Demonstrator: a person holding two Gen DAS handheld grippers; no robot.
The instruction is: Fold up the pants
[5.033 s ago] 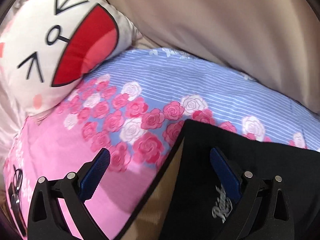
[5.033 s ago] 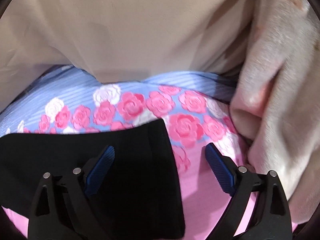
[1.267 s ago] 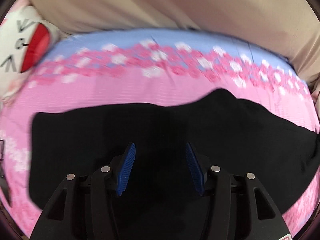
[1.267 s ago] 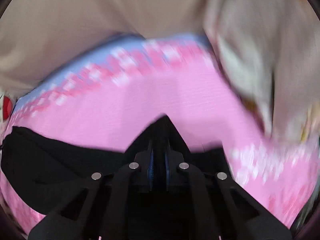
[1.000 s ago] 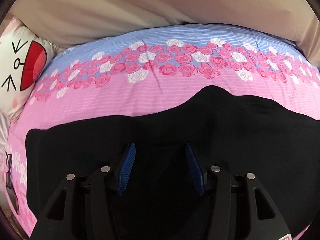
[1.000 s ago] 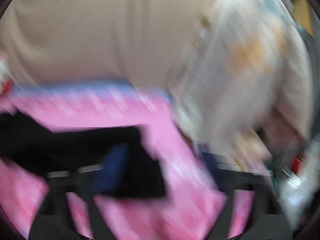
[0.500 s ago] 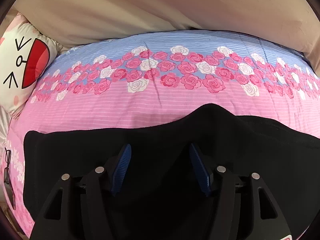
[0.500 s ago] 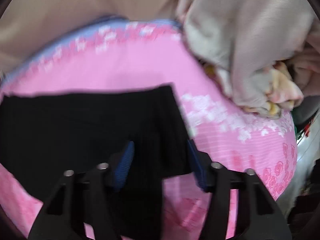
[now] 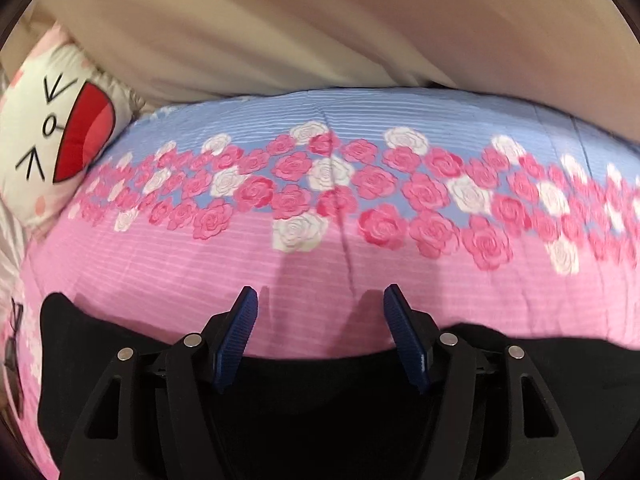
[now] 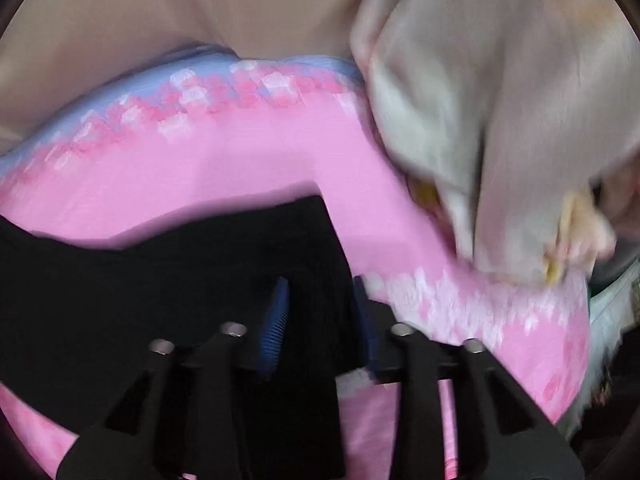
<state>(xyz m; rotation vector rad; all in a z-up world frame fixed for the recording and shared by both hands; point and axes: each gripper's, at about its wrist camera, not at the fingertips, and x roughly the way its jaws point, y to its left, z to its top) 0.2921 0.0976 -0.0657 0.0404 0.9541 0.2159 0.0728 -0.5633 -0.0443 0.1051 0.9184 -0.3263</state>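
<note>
Two blue-padded fingers of the left gripper [image 9: 320,332] are seen spread wide in the left wrist view, with nothing held between them; bare pink fabric of the bedspread [image 9: 320,248] shows in the gap. The black pants [image 9: 320,408] are laid flat on the bedspread beneath the gripper, their far edge running across just behind the fingertips. A cartoon-face pillow [image 9: 52,148] is propped at the left, and beige bedding [image 9: 300,28] is banked behind. In the blurred right wrist view, the right gripper [image 10: 320,312] is seen narrowed around the right end of the pants [image 10: 160,288]; contact cannot be judged. A crumpled beige blanket [image 10: 500,120] is heaped at the right.
</note>
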